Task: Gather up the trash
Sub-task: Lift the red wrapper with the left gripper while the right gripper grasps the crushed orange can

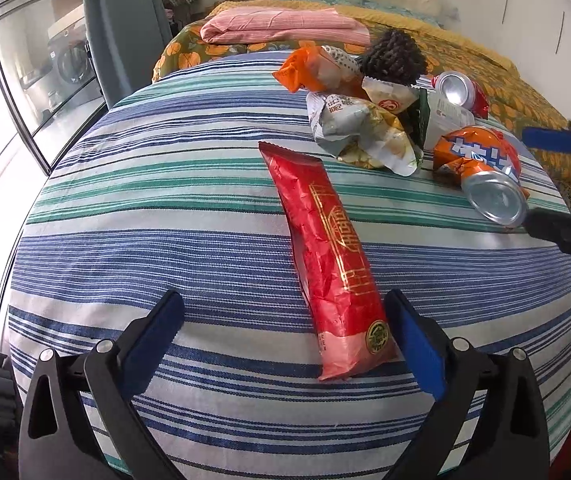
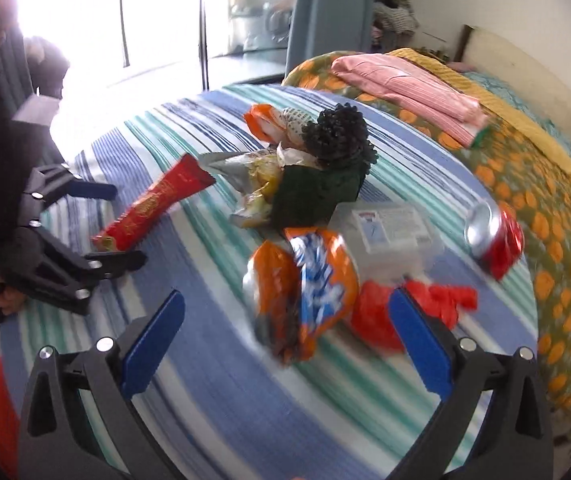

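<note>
- trash pile (image 1: 365, 120), spread over the far right part of a striped table (image 1: 165, 208), a bed (image 1: 505, 92) with an orange-patterned cover just behind.
- folded pink cloth (image 1: 281, 26) lying on that bed, apart from the pile.
- long red wrapper (image 1: 325, 256) flat on the table, nearest the left gripper (image 1: 285, 336), its lower end between the wide-open blue-padded fingers (image 1: 157, 332), closer to the right-hand one; touching or not, cannot tell.
- crumpled silver and yellow snack bags (image 1: 361, 132) heaped mid-pile, orange bag (image 1: 305, 68) at the far end.
- dark knobbly object (image 1: 393, 58) atop the heap, over a dark green packet (image 2: 317, 192).
- clear plastic box (image 2: 389, 236) with a white label, beside the green packet.
- crushed orange can (image 2: 305, 292) right ahead of the right gripper (image 2: 285, 336), fingers (image 2: 421, 344) spread wide, holding nothing.
- red plastic scrap (image 2: 373, 316) beside that can, partly behind the right-hand finger.
- crushed red can (image 2: 493, 236) on its side near the table's bed-side edge.
</note>
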Motion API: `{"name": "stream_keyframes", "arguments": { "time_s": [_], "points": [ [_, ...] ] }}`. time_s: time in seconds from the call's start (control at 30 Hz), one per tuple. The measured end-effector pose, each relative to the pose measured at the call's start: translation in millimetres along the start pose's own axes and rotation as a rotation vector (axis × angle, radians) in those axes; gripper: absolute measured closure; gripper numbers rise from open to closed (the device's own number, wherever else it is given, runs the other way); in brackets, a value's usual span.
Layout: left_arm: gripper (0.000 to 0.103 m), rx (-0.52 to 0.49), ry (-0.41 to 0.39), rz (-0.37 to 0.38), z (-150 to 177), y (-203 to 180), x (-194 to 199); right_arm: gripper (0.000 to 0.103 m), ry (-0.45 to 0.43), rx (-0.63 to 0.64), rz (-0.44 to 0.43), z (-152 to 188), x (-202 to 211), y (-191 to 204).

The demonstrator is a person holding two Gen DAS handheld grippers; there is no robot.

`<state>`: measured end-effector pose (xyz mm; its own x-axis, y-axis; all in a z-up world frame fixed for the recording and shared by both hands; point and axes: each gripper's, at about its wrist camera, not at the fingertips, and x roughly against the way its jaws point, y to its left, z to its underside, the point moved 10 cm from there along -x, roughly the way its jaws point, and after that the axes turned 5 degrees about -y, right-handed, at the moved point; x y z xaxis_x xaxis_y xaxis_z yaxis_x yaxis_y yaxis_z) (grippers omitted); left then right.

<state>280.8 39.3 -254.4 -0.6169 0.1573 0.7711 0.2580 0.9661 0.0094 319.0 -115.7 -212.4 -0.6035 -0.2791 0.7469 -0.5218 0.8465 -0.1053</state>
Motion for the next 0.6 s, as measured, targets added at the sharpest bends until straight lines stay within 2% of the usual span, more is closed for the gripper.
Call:
{"name": "stream_keyframes", "arguments": {
  "time_s": [0.1,0.13,0.17,0.2,0.27,0.43,0.6],
  "points": [
    [0.005,0.001,0.0,0.001,0.2,-0.2,-0.3,0.006,0.081,0.053,-0.005,-2.8,-23.3,0.9],
    [0.005,0.001,0.0,0.001,0.3,-0.2,-0.3,0.011,0.102,0.063,-0.008,-1.4,-28.7,1.7],
    [0.005,0.001,0.0,0.001,0.3,-0.2,-0.3,0.03,0.128,0.068,-0.018,0.8,-33.0,3.0],
    [0.005,0.001,0.0,0.001,0.2,-0.2,-0.3,0.039,0.161,0.073,-0.008,4.0,-36.5,3.6],
    [0.005,0.001,0.0,0.001,0.3,-0.2,-0.3,0.042,0.175,0.066,0.008,2.3,-35.5,5.7],
    [0.005,0.001,0.0,0.001,0.3,-0.2,-0.4,0.045,0.143,-0.004,0.002,-0.7,-10.2,17.4],
    [0.005,-0.005,0.003,0.004,0.4,-0.6,-0.3,0.045,0.109,-0.108,-0.002,22.4,27.4,25.3]
  ]
}}
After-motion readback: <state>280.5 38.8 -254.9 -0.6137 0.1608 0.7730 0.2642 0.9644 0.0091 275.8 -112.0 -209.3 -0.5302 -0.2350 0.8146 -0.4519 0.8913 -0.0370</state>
